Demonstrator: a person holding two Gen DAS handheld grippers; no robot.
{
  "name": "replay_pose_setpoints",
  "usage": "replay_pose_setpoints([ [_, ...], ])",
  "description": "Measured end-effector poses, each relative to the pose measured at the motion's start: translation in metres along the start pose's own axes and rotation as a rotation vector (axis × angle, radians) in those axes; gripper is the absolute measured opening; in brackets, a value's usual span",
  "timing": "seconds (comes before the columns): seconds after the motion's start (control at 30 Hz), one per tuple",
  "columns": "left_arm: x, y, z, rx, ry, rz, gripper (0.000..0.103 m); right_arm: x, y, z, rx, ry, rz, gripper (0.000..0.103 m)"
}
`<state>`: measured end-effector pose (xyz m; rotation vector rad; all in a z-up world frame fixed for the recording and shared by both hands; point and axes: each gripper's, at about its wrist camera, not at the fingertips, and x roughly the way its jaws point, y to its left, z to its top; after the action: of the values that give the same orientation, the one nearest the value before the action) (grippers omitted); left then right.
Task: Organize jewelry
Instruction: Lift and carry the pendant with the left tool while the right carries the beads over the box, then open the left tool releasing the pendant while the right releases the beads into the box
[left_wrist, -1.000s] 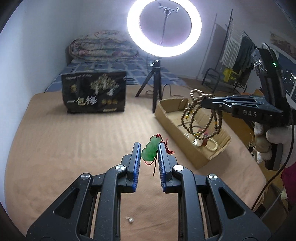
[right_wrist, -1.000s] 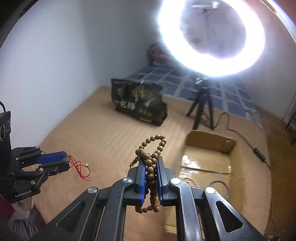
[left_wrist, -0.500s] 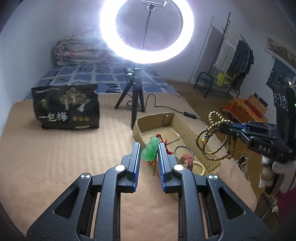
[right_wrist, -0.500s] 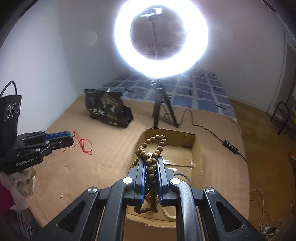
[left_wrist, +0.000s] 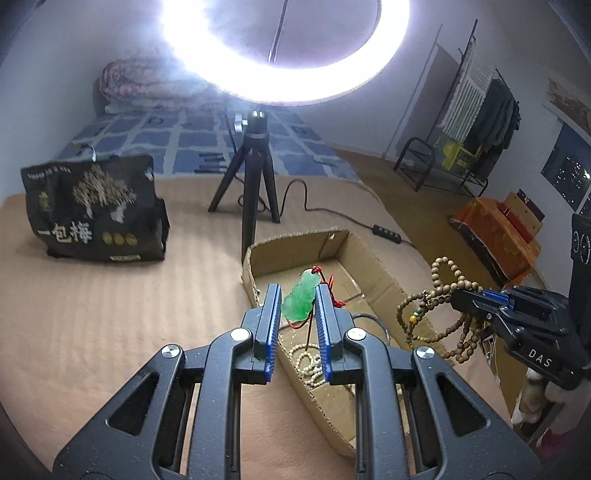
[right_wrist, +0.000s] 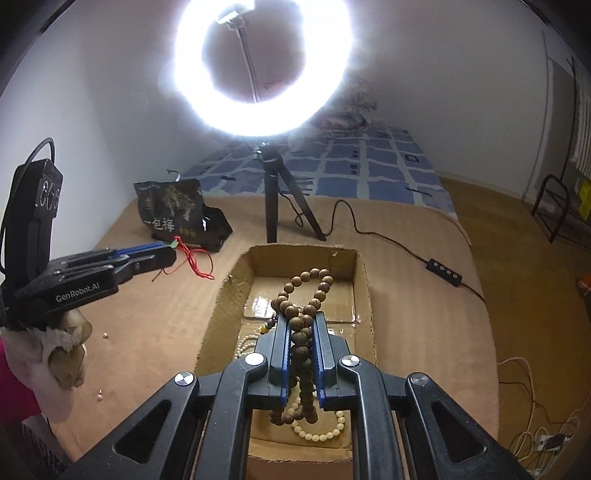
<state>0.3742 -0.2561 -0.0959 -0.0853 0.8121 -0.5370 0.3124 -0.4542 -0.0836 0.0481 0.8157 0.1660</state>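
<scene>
My left gripper (left_wrist: 297, 297) is shut on a green jade pendant (left_wrist: 300, 300) with a red cord (left_wrist: 332, 291), held in the air over the near left corner of an open cardboard box (left_wrist: 376, 258). It shows from the side in the right wrist view (right_wrist: 171, 251), left of the box (right_wrist: 364, 280), red cord (right_wrist: 192, 262) dangling. My right gripper (right_wrist: 300, 321) is shut on a brown wooden bead string (right_wrist: 301, 291), held above the box. It shows in the left wrist view (left_wrist: 456, 295) with the beads (left_wrist: 443, 291) hanging. Cream bead bracelets (right_wrist: 325, 432) lie in the box.
A ring light on a black tripod (left_wrist: 255, 184) stands just behind the box, its cable (right_wrist: 388, 236) running right. A black printed bag (left_wrist: 88, 210) stands at the back left. Small loose beads (right_wrist: 105, 335) lie on the tan surface left of the box.
Both grippers have moved toward the box and nearer the ring light. The pendant now hangs over the box's near corner and the wooden beads over its inside. Both grips are unchanged.
</scene>
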Motion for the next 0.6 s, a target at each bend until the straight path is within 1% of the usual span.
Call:
replay_pose_setpoints([
  [0.13, 0.013, 0.000, -0.002, -0.013, 0.014, -0.003, 0.017, 0.012, -0.003, -0.008, 0.011, 0.020, 0.009, 0.008],
  [0.4, 0.027, -0.003, 0.000, -0.036, 0.024, -0.028, 0.017, 0.024, -0.008, -0.016, 0.020, 0.047, 0.007, 0.008],
  [0.57, 0.030, -0.007, 0.000, -0.033, 0.028, -0.010, 0.017, 0.024, -0.011, -0.019, 0.029, 0.053, 0.016, 0.009],
  [0.6, 0.030, -0.008, 0.000, -0.031, 0.031, -0.007, 0.018, 0.024, -0.011, -0.019, 0.031, 0.052, 0.023, 0.012],
])
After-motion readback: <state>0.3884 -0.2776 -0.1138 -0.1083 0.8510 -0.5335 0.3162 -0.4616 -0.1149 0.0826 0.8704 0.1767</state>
